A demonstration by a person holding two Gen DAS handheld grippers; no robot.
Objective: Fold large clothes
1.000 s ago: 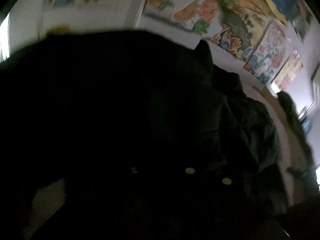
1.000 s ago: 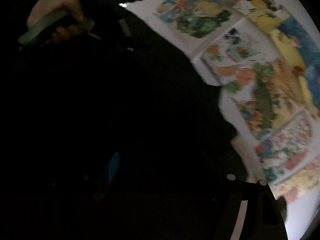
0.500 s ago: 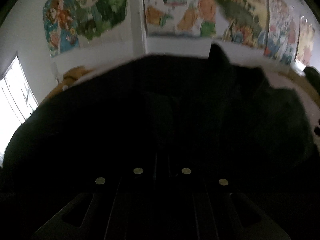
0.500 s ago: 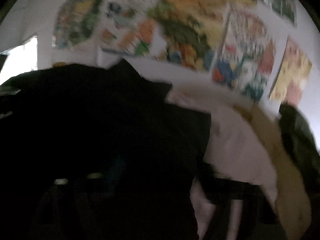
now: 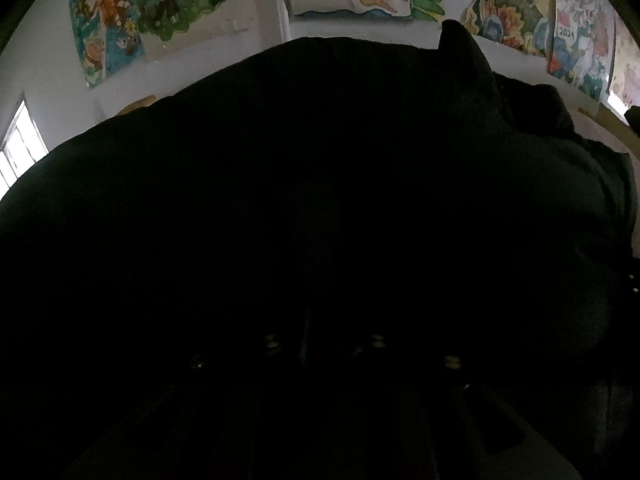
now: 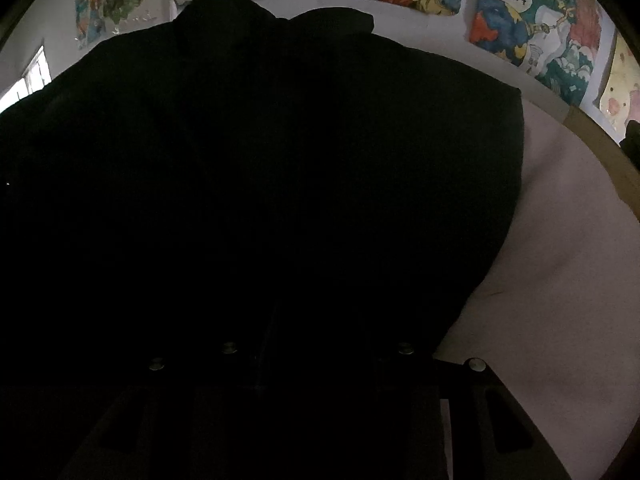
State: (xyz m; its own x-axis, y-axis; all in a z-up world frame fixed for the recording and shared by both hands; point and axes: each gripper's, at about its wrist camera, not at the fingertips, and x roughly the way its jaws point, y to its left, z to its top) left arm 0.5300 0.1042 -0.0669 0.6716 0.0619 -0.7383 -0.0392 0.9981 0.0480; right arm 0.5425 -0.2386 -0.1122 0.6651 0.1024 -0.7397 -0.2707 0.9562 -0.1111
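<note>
Black garment [image 6: 260,168] spread ahead of both grippers, collar far end; left jaws opening, right jaws' grip untellable in dark.

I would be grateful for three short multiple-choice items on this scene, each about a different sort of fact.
1. In the right wrist view, where does the pale surface show beside the black garment?
A. left of it
B. right of it
C. only above it

2. What colour is the large garment?
A. black
B. red
C. white

3. How is the garment lying?
A. hung on a hanger
B. rolled into a tight ball
C. spread over the surface

Answers: 1 B, the pale cloth lies at the garment's right edge; 2 A, it is black in both views; 3 C, it spreads across most of the surface.
</note>
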